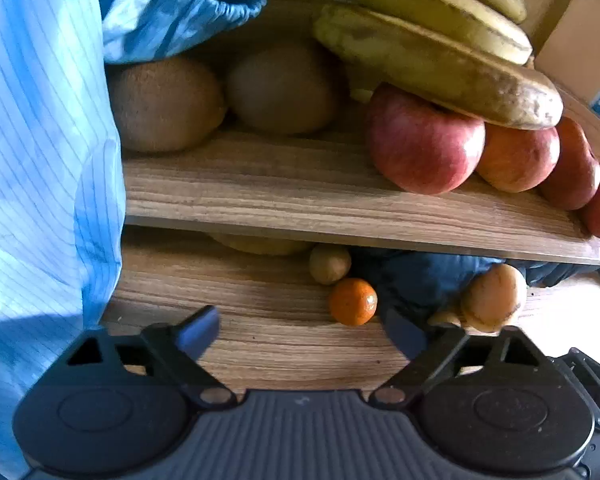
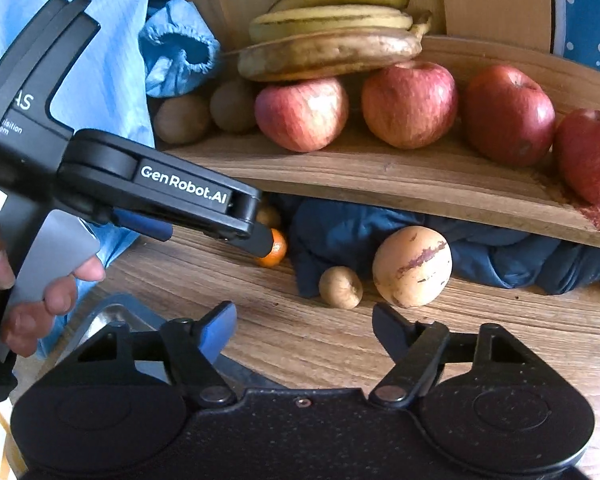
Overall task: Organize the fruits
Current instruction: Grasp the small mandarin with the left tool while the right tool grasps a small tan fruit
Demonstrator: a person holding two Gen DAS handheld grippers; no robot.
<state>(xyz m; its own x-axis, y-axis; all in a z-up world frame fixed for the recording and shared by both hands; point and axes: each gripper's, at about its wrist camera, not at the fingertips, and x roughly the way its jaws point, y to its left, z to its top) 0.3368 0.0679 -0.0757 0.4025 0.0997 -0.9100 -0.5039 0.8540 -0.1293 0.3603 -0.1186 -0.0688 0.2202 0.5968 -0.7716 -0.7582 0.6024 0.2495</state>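
A wooden shelf (image 1: 300, 192) holds two kiwis (image 1: 168, 104), several red apples (image 1: 424, 140) and bananas (image 1: 432, 52) on top of the apples. Below it, on the table, lie a small orange (image 1: 353, 301), a small brown fruit (image 1: 329, 263) and a tan round fruit (image 1: 494, 298). My left gripper (image 1: 300, 334) is open and empty, just in front of the orange. In the right wrist view the shelf (image 2: 420, 184), tan fruit (image 2: 412, 267), a small brown fruit (image 2: 341, 287) and orange (image 2: 277, 249) show; my right gripper (image 2: 305, 328) is open and empty before them.
A dark blue cloth (image 2: 480, 252) lies under the shelf behind the loose fruit. A light blue sleeve (image 1: 40, 140) hangs at the left. A metal tray rim (image 2: 112, 316) lies at the lower left of the table. A blue cover (image 2: 180, 52) sits by the kiwis.
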